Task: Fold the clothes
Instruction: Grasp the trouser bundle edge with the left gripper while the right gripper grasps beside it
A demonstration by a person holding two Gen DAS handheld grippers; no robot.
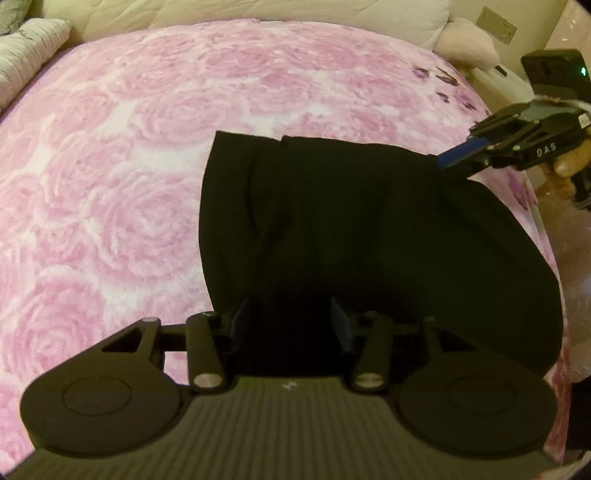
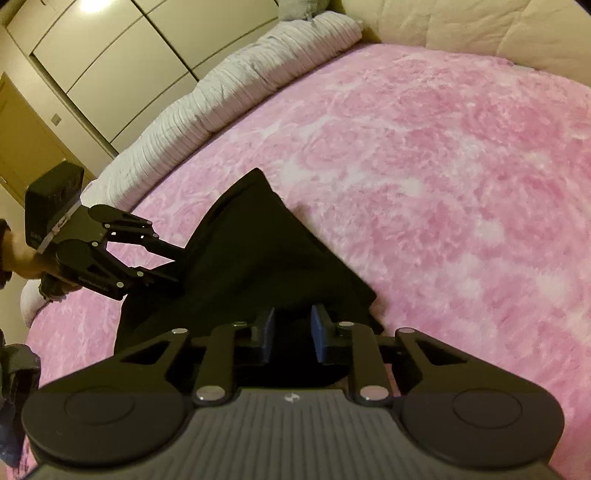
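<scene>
On the pink blanket [image 1: 129, 166], the black garment [image 1: 351, 221] stretches lengthwise between both grippers' fingers, each pair pinching it.

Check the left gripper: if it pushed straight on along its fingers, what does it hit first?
Most likely the black fabric garment: the left gripper points down into it with cloth already between its blue-padded fingers. Beyond lies the pink rose-patterned plush blanket. Depth is unclear.

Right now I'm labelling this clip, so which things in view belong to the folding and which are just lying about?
Part of the job:
- black garment
- left gripper
- right gripper
- pink blanket it lies on

Lying about:
- white ribbed quilt
- pale pink cushion
- cream duvet
</scene>
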